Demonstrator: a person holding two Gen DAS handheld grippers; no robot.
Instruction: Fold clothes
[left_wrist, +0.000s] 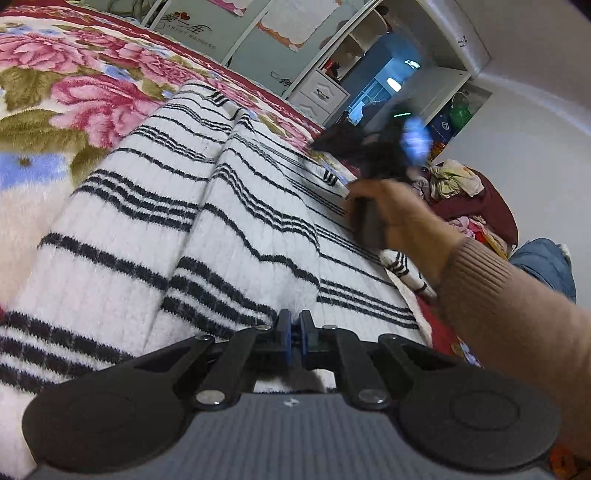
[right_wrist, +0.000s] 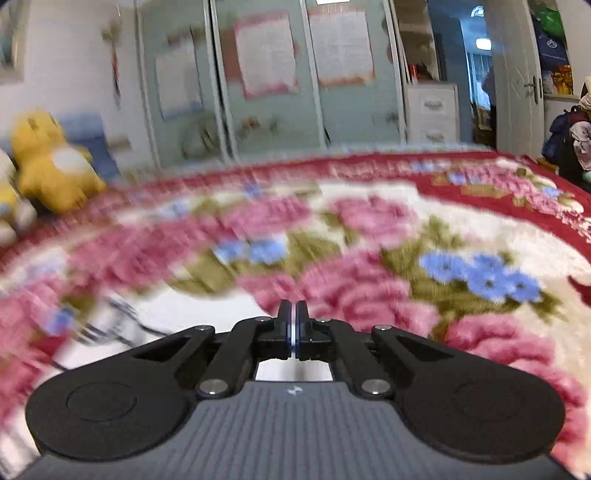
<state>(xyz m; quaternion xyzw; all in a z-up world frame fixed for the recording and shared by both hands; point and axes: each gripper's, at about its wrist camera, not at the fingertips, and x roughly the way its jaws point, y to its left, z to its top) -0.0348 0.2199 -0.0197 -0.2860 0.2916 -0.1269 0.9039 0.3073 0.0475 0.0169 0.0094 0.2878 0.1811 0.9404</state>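
A white knit sweater with black stripes (left_wrist: 229, 206) lies spread on a floral blanket (left_wrist: 85, 96), with one lengthwise fold ridge running away from me. My left gripper (left_wrist: 294, 326) sits at the sweater's near hem, its fingers closed on a pinch of the knit. A hand (left_wrist: 402, 218) in a tan sleeve holds my right gripper (left_wrist: 321, 144), blurred, above the sweater's far right edge. In the right wrist view the right gripper (right_wrist: 294, 325) is shut, with only a thin white sliver between its pads. A blurred bit of the sweater (right_wrist: 110, 321) shows low on the left.
The blanket (right_wrist: 369, 229) covers the whole bed. A yellow plush toy (right_wrist: 51, 158) sits at its far left. Wardrobe doors (right_wrist: 266, 81) and a white drawer unit (right_wrist: 432, 110) stand behind. A heap of clothes (left_wrist: 458, 181) lies past the bed's right edge.
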